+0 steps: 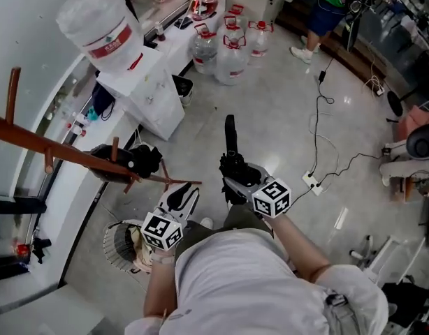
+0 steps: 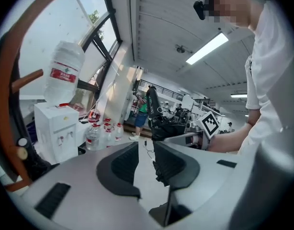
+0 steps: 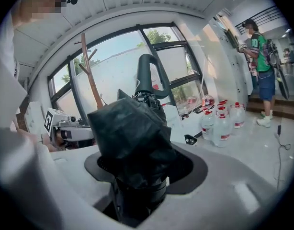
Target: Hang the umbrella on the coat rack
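A folded black umbrella (image 1: 232,160) stands upright in my right gripper (image 1: 237,180), which is shut on its bundled fabric. Its curved handle (image 1: 230,132) points up. In the right gripper view the umbrella (image 3: 132,143) fills the jaws and hides the pads. The wooden coat rack (image 1: 68,153) leans across the left, its pegs (image 1: 163,172) close to my left gripper (image 1: 181,197). That gripper (image 2: 146,153) stands open by a narrow gap with nothing in it. The rack's pole (image 2: 5,85) curves down the left gripper view's edge, and the rack (image 3: 89,73) rises behind the umbrella.
A white water dispenser (image 1: 144,89) with a big bottle (image 1: 103,23) stands left of centre, several water jugs (image 1: 225,51) behind it. A black bag (image 1: 131,160) hangs on the rack. A wire basket (image 1: 124,246) sits below. Cables (image 1: 319,155) cross the floor. A person (image 1: 330,9) stands far off.
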Available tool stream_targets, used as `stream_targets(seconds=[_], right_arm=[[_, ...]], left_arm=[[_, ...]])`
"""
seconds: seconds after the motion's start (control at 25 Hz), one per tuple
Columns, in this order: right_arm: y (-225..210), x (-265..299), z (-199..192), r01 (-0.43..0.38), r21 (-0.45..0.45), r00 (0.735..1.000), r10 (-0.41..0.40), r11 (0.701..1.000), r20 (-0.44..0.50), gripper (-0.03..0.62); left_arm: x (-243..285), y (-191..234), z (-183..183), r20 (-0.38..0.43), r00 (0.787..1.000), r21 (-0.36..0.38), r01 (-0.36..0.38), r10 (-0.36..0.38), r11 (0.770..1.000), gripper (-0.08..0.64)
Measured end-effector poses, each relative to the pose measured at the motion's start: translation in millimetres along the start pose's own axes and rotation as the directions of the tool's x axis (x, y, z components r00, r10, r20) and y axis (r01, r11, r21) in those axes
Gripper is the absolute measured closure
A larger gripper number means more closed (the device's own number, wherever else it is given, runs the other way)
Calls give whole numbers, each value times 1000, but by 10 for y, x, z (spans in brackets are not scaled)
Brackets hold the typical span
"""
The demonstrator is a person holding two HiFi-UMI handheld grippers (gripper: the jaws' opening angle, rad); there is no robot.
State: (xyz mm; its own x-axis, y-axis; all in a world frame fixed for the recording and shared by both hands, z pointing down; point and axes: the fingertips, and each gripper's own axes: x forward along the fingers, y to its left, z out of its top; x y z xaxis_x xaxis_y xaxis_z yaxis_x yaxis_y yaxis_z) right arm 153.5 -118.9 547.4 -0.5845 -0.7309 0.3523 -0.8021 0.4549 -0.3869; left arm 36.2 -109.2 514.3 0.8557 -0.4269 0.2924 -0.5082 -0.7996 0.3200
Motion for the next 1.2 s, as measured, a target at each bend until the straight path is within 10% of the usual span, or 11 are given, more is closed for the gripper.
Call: stream_targets(seconds=[0.48,1.2], right_arm=[[149,659,239,-321,-106,942,306,941,-135,336],[878,982,-160,-630,-201,757,535,750,-374,336]], left_arm=[[-257,330,46,75,941,-95,-323,330,942,469],[-968,79,-312,120,735,-278,-621,667,733,469]])
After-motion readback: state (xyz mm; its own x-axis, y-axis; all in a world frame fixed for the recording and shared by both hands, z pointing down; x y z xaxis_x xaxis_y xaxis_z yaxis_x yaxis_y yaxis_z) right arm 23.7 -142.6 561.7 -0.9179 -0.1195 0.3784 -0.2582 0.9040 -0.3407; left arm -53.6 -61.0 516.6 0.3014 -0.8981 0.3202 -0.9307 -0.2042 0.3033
